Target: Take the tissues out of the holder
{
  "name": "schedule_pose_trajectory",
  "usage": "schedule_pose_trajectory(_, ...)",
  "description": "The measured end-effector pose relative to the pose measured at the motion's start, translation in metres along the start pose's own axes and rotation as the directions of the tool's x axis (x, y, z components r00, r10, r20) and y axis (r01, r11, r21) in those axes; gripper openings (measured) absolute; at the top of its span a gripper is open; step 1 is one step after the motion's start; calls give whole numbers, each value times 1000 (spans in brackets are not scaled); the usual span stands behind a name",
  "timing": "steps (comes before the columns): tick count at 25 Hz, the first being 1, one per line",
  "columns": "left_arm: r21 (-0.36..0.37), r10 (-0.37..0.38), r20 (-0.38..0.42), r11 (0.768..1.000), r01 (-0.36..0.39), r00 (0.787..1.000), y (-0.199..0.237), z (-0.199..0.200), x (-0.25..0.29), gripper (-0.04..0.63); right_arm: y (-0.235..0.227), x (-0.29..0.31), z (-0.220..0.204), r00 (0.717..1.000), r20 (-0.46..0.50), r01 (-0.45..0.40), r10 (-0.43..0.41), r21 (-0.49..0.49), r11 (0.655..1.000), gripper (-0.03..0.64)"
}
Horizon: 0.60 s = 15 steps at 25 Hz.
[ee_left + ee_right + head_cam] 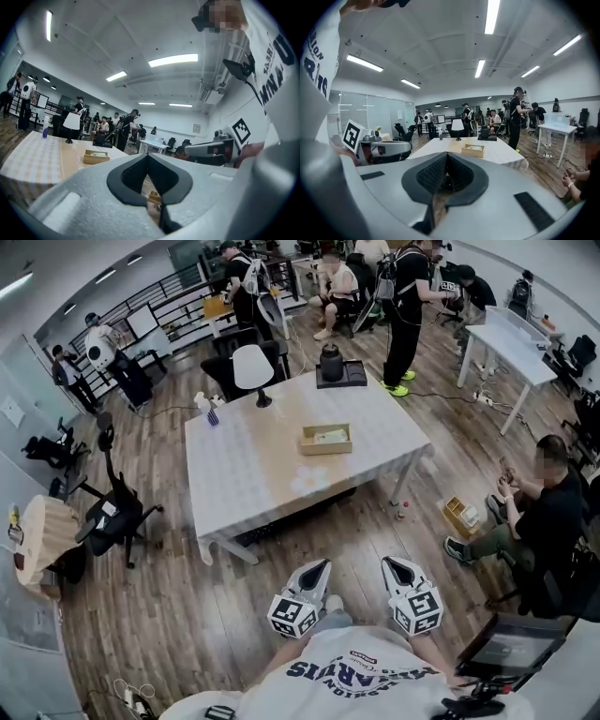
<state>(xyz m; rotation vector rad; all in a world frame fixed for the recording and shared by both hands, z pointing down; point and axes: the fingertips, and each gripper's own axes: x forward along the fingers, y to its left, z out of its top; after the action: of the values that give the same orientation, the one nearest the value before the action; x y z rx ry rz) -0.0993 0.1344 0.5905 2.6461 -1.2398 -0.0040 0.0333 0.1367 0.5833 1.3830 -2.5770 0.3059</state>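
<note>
The wooden tissue holder (325, 439) lies on the pale table (253, 484), with white tissue showing in its open top. It also appears far ahead in the left gripper view (96, 156) and the right gripper view (473, 150). Both grippers are held close to the person's body, well short of the table's near edge. My left gripper (319, 565) (147, 157) is shut with nothing between its jaws. My right gripper (392, 563) (446, 154) is shut and empty too. They sit side by side and point toward the table.
A white lamp (253, 371), a black object on a dark mat (333, 367) and a small bottle (208, 411) stand at the table's far side. A seated person (539, 512) and a small floor box (461, 514) are on the right; an office chair (117, 512) is on the left.
</note>
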Motion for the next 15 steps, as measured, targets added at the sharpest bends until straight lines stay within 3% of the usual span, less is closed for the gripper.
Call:
schedule_pose_trajectory(5,46,17,18,999,-18,1000,66,16,15,-2,4,60,13,1000,-3,1,-1,-3,1000,8)
schedule_pose_trajectory(9,81,7,-23,997,-5,1000,115,12,28,-2,1,95,15,1000,-14,12,-12,3,1000,8)
schedule_pose_trajectory(15,95,0,-62,995,6,998,149,12,45,-2,-21,113,15,997,-44,65,-63,34,997,8)
